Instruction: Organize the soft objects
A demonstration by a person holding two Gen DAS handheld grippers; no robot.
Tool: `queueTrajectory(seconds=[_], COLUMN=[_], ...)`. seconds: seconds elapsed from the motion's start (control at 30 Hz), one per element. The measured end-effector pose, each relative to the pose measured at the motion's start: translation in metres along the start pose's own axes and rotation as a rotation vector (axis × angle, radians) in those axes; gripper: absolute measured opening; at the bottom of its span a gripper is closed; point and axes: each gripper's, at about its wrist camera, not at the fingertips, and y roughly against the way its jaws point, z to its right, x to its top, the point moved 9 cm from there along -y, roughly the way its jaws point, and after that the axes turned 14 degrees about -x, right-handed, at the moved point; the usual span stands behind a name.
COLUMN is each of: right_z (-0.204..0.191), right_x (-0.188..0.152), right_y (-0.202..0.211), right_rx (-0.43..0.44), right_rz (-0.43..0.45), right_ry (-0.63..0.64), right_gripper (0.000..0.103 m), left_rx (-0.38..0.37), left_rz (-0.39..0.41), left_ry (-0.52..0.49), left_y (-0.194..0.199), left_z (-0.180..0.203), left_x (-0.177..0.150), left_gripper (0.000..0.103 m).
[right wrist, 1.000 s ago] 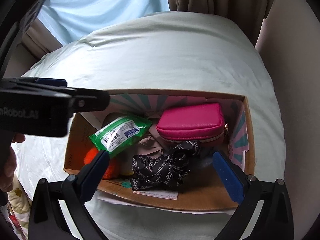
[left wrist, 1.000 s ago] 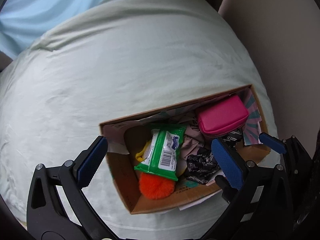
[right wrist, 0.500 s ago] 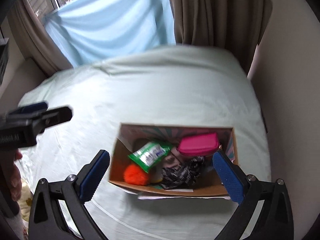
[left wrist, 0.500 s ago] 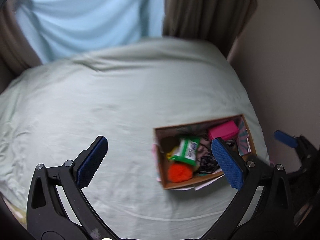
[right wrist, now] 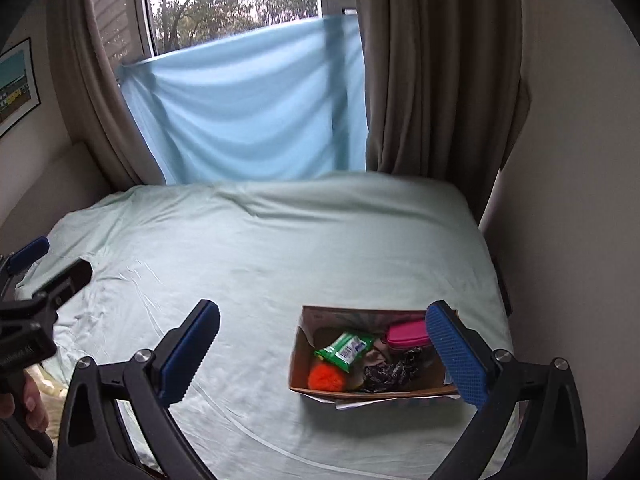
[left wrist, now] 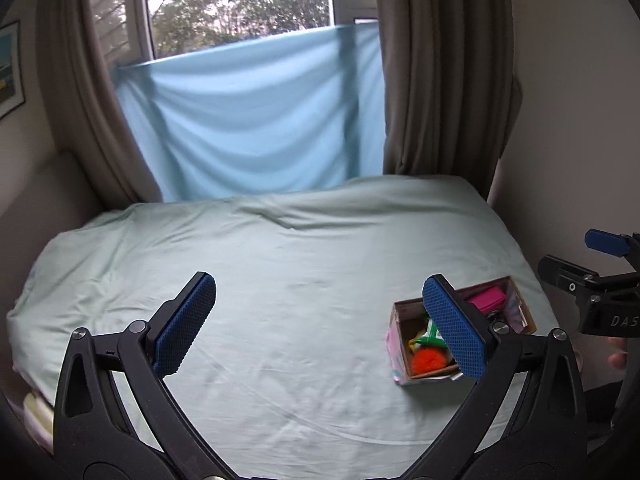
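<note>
Cardboard box [right wrist: 304,364] of soft items sits on pale green bedsheet [right wrist: 260,248], near right edge of bed. Inside: fuzzy orange pom-pom [right wrist: 326,378], green wipes packet [right wrist: 346,350], pink zip pouch [right wrist: 406,334], black patterned scarf [right wrist: 386,372]. Left gripper [left wrist: 320,330] spread wide, empty, above bare sheet. Right gripper [right wrist: 324,356] spread wide, empty, above box. Risks, by judgement: items overlap, so pinch may drag neighbour; light box may slide on sheet.

Soft daylight comes through the window [left wrist: 240,12], leaving the room dim with faint shadows. Fisheye bending darkens the corners, and everything looks slightly blurred.
</note>
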Motion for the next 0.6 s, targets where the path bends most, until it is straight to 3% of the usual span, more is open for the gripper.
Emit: queueTrajectory(seconds=[0.23, 0.6], right_z=[-0.013, -0.018], right_x=[0.004, 0.004], right_y=[0.04, 0.067], right_rx=[-0.03, -0.082], right_rz=[0.067, 0.127], right_ry=[-0.019, -0.029], right_gripper=[0.103, 0.103], left_rx=[-0.059, -0.069], left_rz=[0.058, 0.119], left_ry=[0.094, 0.085], left_y=[0.03, 0.055], left_z=[-0.016, -0.016], left_x=[-0.006, -0.012], left_gripper=[0.103, 0.103])
